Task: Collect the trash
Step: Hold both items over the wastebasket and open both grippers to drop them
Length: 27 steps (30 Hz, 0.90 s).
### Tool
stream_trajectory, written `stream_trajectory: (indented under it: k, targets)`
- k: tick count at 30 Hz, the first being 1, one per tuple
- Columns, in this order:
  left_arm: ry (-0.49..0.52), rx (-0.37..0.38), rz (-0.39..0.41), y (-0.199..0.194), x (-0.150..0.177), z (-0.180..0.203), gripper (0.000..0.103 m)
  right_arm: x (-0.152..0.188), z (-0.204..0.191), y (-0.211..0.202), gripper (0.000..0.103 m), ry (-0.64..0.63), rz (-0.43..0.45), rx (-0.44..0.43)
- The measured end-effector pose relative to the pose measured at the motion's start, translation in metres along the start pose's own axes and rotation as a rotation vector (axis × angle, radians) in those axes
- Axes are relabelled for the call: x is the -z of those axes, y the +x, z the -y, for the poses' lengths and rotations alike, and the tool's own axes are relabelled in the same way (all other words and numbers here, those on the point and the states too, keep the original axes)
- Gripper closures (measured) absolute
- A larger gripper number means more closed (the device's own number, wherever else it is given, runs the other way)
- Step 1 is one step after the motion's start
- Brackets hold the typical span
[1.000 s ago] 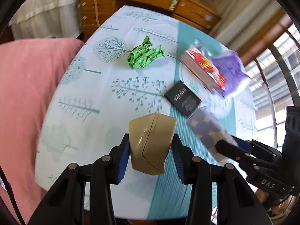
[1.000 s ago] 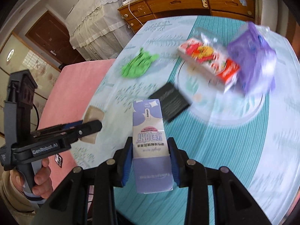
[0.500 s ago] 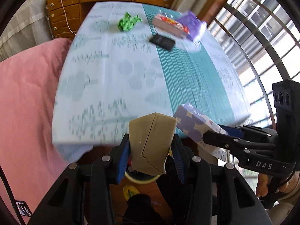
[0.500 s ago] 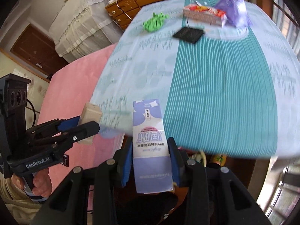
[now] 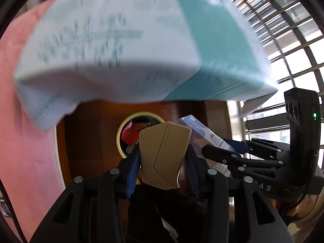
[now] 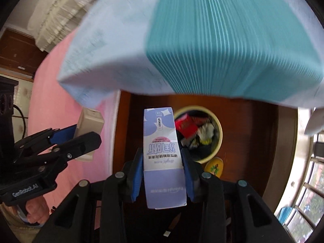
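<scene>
Left tongs (image 5: 164, 158): clamped on a tan box (image 5: 162, 154), held upright between the pads.
Right tongs (image 6: 162, 174): clamped on a purple carton (image 6: 162, 158), long axis running along the fingers.
Bin (image 6: 217, 141): on the floor under the desk (image 6: 202, 40), already holding scraps.
Key relation: bin lies ahead and below both loads; from the right tongs just right of the carton, and they look nearer.
Next: likely carry each over the rim, then release.

Bin (image 6: 217, 139) mouth open below, partly filled. Table edge (image 6: 182, 93) overhangs just beyond it. My grippers close together, probably tight side-by-side.
</scene>
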<state>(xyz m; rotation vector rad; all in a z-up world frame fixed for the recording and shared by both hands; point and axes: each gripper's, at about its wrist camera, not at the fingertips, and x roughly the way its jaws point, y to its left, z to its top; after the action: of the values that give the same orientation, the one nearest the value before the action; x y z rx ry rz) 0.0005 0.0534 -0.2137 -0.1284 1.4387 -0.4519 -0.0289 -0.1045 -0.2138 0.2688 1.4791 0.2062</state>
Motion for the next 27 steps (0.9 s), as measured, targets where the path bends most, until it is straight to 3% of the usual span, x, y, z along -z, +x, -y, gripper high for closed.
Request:
stream_trajectory:
  k: [11,16,24,25,26,27]
  targets:
    - [-0.084,-0.059,-0.067,0.133,0.014,-0.041,0.062,0.006,0.055,0.120,0.067,0.067,-0.095,0.051]
    - [-0.108,-0.063,-0.110,0.188,0.015,-0.053,0.062,-0.001,0.075,0.154,0.067,0.100,-0.100,0.046]
    - [-0.101,-0.095,-0.152,0.230,0.006,-0.059,0.061,-0.014,0.100,0.188,0.067,0.118,-0.120,0.053]
    - [-0.109,-0.093,-0.153,0.229,0.005,-0.061,0.059,-0.015,0.101,0.190,0.067,0.117,-0.123,0.054]
    - [-0.114,-0.094,-0.153,0.229,0.004,-0.062,0.050,-0.015,0.102,0.193,0.067,0.116,-0.126,0.055]
    - [-0.122,-0.099,-0.155,0.229,0.003,-0.064,0.035,-0.015,0.103,0.195,0.067,0.114,-0.128,0.054]
